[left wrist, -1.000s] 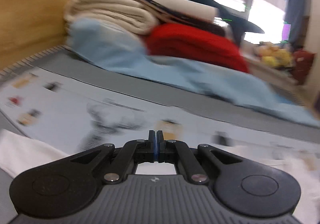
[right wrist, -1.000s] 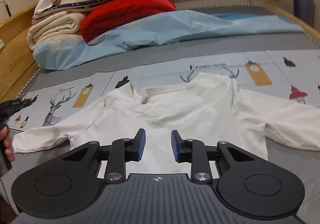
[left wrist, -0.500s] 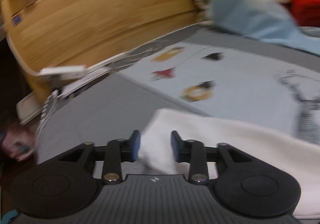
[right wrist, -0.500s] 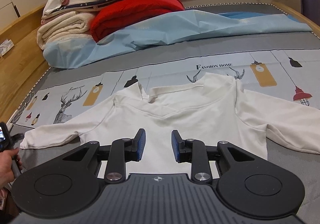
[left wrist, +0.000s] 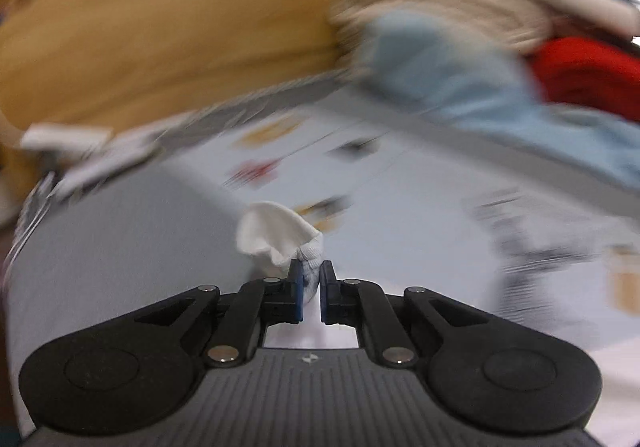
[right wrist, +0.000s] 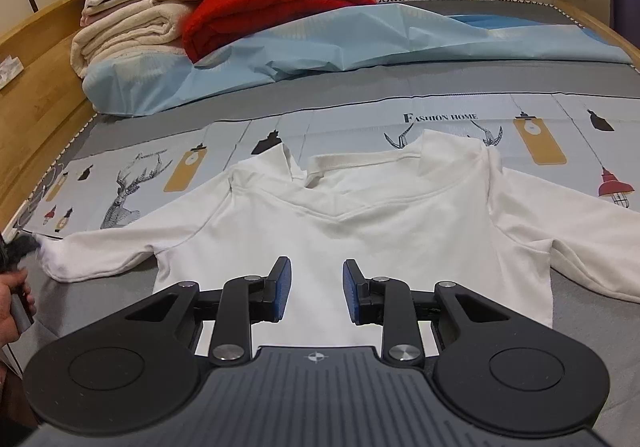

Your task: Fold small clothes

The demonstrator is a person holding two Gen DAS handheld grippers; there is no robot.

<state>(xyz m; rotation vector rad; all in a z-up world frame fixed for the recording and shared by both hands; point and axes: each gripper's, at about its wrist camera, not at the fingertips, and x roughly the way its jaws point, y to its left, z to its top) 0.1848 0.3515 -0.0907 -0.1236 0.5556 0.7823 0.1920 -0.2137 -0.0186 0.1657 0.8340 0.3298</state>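
White shirt (right wrist: 360,223) flat on bed (right wrist: 400,87), collar away from us, sleeves out sideways. Our left gripper (left wrist: 311,287) just closed, fingers clamped on left cuff (left wrist: 276,235). Right gripper (right wrist: 316,287) fingers apart, empty, over hem. Sleeve's long axis runs toward body: we fold inward. Blue sheet (right wrist: 320,43), blanket pile (right wrist: 200,3) well clear.

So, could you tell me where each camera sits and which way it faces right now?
Left wrist: on the left gripper, low over the bed, facing the wooden bed frame; its jaws have just closed on the sleeve cuff.
Right wrist: on the right gripper, open, above the white shirt, facing the window; a hand shows at the left edge.
Shared: the shirt, the printed mat and the red blanket.
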